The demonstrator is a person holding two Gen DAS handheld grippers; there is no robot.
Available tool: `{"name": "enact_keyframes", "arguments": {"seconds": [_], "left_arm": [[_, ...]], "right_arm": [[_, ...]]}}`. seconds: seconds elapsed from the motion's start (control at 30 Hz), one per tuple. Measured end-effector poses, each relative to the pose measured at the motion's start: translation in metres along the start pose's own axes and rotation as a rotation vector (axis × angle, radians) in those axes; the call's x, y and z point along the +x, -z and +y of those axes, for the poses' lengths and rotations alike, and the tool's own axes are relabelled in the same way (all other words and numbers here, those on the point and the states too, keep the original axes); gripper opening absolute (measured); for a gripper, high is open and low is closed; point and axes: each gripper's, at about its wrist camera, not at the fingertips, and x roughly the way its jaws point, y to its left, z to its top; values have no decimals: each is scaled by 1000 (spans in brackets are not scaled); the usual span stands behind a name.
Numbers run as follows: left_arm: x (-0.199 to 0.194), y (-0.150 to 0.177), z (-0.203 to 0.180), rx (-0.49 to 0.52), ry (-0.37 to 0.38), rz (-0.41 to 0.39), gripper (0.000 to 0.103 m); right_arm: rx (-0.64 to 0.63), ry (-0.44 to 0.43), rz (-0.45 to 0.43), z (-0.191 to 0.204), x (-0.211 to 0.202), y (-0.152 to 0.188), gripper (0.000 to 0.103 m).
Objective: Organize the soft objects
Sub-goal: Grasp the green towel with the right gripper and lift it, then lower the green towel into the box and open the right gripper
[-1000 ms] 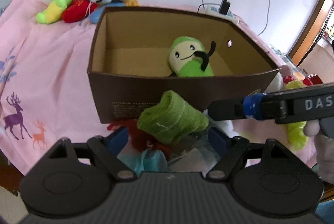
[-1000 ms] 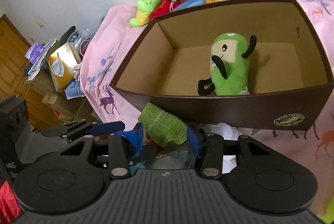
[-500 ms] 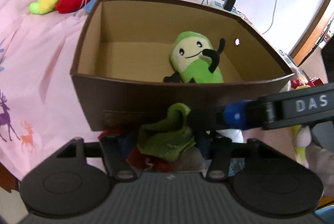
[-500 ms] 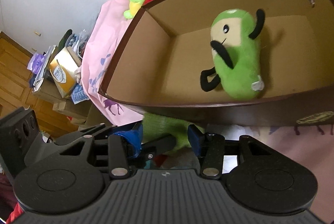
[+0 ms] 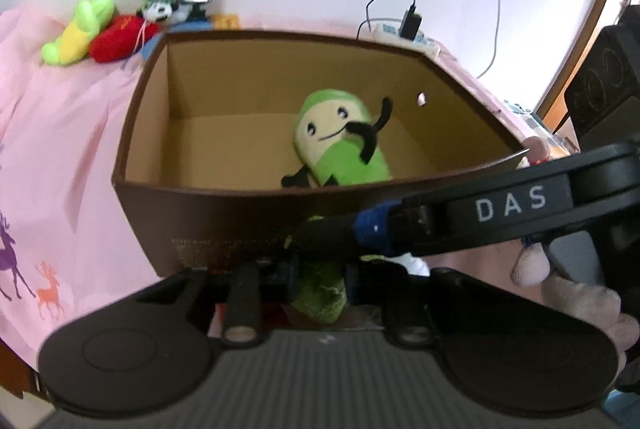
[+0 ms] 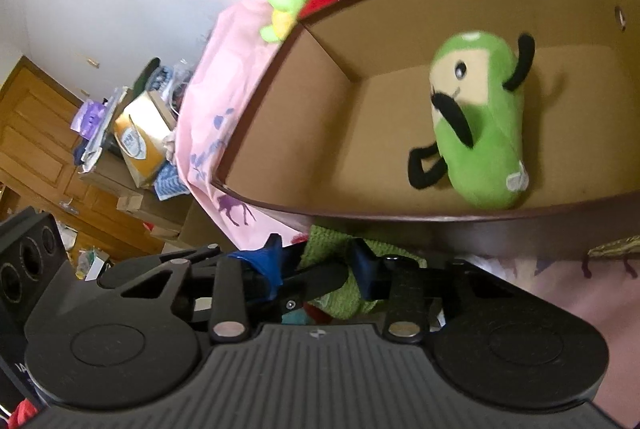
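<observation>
Currently your left hand-held gripper point(image 5: 318, 275) is clamped on the green knit sock point(image 5: 320, 299), near the brown box point(image 5: 208, 225); your right hand-held gripper point(image 6: 320, 263) is closing around it. Soft, light, compressible: hold mid-body.

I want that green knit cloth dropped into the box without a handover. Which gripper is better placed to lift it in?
Left. The left gripper is shut on the green knit cloth just below the cardboard box. The right gripper is only closing around it.
</observation>
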Motion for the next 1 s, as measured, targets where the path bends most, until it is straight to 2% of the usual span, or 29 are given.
{"name": "enact_keyframes", "arguments": {"seconds": [0.1,0.23,0.6,0.83,1.0], "left_arm": [[-11,-3,-6,14,12,-28,15],[-30,-5,-17,53,22,-76,15],[-85,-31,-48,149,77,-237,15],[-84,-68,-48,198,39,-303,15],[-63,-98,-35,188,13,-300,15]], "right_arm": [[-11,8,-31,3,-9,1,9],[-4,-15,-77,7,-26,3,4],[-94,-55,-249,44,-87,-7,3],[-190,-55,-330,53,-90,-39,3],[-183,-54,-340,46,-72,-72,3]]}}
